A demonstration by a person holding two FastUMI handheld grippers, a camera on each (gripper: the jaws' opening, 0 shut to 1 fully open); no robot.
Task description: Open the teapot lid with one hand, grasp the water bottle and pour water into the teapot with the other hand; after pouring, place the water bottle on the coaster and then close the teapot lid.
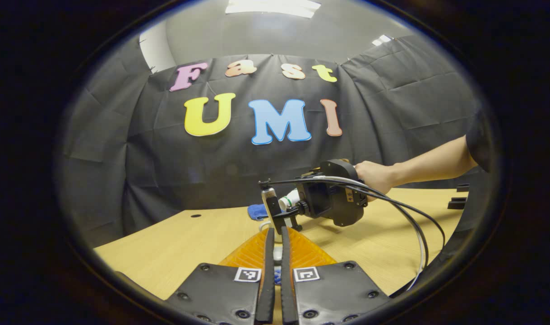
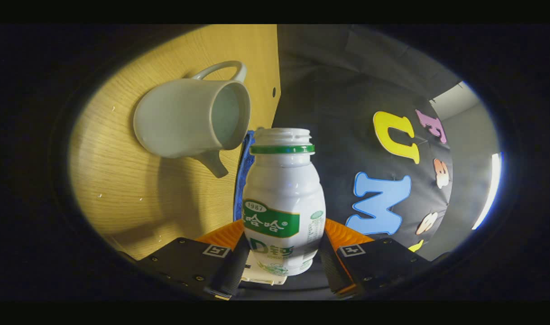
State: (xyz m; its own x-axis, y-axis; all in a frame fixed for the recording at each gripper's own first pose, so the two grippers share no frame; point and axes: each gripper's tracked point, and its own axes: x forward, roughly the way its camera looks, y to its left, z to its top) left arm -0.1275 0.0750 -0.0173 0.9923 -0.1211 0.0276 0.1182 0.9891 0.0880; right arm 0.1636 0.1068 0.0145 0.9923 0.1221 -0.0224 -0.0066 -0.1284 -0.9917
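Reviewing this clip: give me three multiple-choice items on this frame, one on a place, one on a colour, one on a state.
1. Where does the teapot stand?
A. on the wooden table
B. on a shelf
C. on a chair

2. What colour is the band under the water bottle's mouth?
A. red
B. green
C. yellow

3. How is the teapot's top?
A. covered by a lid
B. wrapped in cloth
C. open

Key: 1 A, the teapot rests on the table. 2 B, the water bottle has a green band. 3 C, the right gripper view looks into its bare, open mouth.
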